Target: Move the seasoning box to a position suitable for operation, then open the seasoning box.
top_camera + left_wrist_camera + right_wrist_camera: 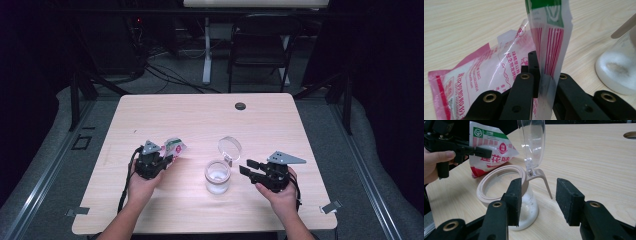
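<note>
A pink and white plastic pouch [175, 147] with a green top band and red print is held off the table at front left. My left gripper [166, 159] is shut on it; in the left gripper view the black jaws [546, 72] pinch the pouch [486, 72] along its thin edge. A clear jar [218, 178] with white powder in its bottom stands at the centre front, its hinged clear lid [230, 148] flipped up. My right gripper [246, 167] is open just right of the jar. In the right gripper view the jar [506, 187] sits ahead of the left pad [515, 195].
The light wood table [200, 120] has a dark round grommet [240, 106] near its far edge. A black folding chair [260, 45] and a desk leg stand beyond the table. In the right gripper view the left gripper [461, 147] holds the pouch [491, 147] behind the jar.
</note>
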`<state>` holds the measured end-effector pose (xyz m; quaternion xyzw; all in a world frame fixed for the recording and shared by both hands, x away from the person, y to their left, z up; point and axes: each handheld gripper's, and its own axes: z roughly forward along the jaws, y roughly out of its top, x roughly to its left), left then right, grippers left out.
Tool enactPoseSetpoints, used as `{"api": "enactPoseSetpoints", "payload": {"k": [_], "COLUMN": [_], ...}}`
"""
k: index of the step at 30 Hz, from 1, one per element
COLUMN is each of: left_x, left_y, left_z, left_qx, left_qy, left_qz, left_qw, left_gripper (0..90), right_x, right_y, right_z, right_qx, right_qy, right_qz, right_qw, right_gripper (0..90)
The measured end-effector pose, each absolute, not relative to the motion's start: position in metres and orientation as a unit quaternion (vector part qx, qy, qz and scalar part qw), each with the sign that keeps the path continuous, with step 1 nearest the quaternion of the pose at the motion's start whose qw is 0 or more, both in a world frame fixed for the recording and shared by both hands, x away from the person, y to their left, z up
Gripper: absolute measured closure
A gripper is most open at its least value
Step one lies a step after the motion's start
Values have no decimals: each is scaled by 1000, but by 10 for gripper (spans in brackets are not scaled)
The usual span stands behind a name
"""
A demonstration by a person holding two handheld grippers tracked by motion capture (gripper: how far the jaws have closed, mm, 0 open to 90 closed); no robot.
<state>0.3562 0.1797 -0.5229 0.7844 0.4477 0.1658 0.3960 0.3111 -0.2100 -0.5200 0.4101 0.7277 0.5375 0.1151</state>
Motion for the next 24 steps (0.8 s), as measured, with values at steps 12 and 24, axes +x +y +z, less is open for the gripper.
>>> {"api": "enactPoseSetpoints", "payload": {"k": [12, 24], "left_x": [353, 353], "left_y": [194, 202], "left_z": [-512, -507], "left_qx": [772, 766], "left_qy": [451, 459], "left_qz": [179, 176], "left_qw": [411, 415], "left_gripper": [900, 900], "right_x": [311, 311], "right_y": [-213, -213], "right_z": [-519, -519], "right_qx": [411, 410], "right_qy": [726, 727], "right_qz": [539, 539], "right_qw": [116, 116], "right_gripper": [562, 562]}}
